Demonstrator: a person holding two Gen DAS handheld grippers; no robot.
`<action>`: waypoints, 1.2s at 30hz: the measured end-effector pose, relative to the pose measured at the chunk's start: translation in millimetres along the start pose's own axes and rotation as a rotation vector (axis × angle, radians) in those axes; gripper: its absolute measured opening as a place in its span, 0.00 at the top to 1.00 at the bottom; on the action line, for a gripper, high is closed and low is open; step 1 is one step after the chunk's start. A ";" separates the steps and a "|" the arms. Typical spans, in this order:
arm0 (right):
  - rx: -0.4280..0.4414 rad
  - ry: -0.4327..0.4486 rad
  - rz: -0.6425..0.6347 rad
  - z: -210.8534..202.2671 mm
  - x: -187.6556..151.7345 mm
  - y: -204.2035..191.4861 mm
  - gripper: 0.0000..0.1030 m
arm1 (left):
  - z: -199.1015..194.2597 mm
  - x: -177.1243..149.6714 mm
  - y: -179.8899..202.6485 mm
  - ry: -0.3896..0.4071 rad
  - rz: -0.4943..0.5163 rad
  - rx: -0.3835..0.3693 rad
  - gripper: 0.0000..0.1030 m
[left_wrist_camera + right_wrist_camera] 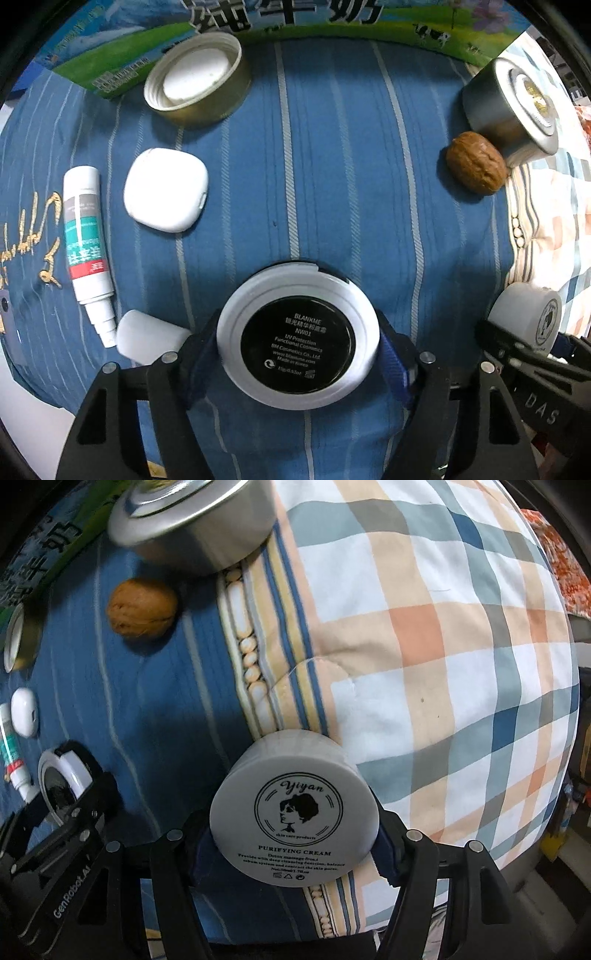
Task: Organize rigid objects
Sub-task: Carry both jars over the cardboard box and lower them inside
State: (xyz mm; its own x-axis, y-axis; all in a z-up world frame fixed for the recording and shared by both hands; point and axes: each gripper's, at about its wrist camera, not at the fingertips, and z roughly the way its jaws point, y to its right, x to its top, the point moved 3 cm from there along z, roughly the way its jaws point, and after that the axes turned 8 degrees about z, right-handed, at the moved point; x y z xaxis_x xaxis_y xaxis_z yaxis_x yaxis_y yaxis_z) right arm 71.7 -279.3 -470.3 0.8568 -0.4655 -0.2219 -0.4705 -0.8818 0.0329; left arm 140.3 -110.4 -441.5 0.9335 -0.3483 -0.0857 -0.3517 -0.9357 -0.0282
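My left gripper (298, 347) is shut on a round white compact (297, 343) with a black label, held above the blue striped cloth (314, 166). My right gripper (293, 834) is shut on a white cream jar (295, 808) marked "Purifying Cream", held at the seam between the blue cloth and the plaid quilt (443, 646). The jar also shows at the right of the left wrist view (528, 314); the compact shows at the left of the right wrist view (62, 779).
On the blue cloth lie a walnut (476, 162), a silver tin (509, 107), a gold-rimmed lid (197, 79), a white rounded case (166, 190), a white spray tube (86, 243) and a white cap (147, 339). A milk carton box (295, 18) stands behind.
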 end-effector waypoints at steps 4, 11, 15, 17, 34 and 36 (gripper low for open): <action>0.030 0.016 -0.016 -4.1 4.3 0.8 0.32 | -35.6 0.1 0.7 0.034 -0.005 -0.007 0.29; 0.065 0.100 -0.062 -48.7 -12.9 1.6 0.32 | -113.8 -13.0 -5.4 0.144 -0.020 -0.036 0.29; 0.082 0.164 -0.093 -80.3 -22.8 -0.7 0.32 | -167.1 -16.3 -10.7 0.233 -0.016 -0.046 0.29; 0.095 0.193 -0.107 -98.8 -26.7 -4.6 0.32 | -185.7 -10.6 -19.8 0.273 -0.012 -0.052 0.29; 0.207 0.389 -0.218 -264.1 -7.6 -67.5 0.32 | -281.8 44.7 -80.8 0.514 -0.017 -0.067 0.29; 0.209 0.399 -0.237 -275.9 6.5 -75.6 0.32 | -287.8 59.1 -82.2 0.520 -0.026 -0.063 0.29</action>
State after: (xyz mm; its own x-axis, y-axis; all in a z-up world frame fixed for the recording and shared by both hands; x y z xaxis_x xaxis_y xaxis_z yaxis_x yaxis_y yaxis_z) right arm 171.0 -236.7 -205.4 0.9397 -0.2833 0.1915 -0.2506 -0.9516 -0.1777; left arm 244.6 -70.3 -157.6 0.8592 -0.2919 0.4203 -0.3380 -0.9404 0.0379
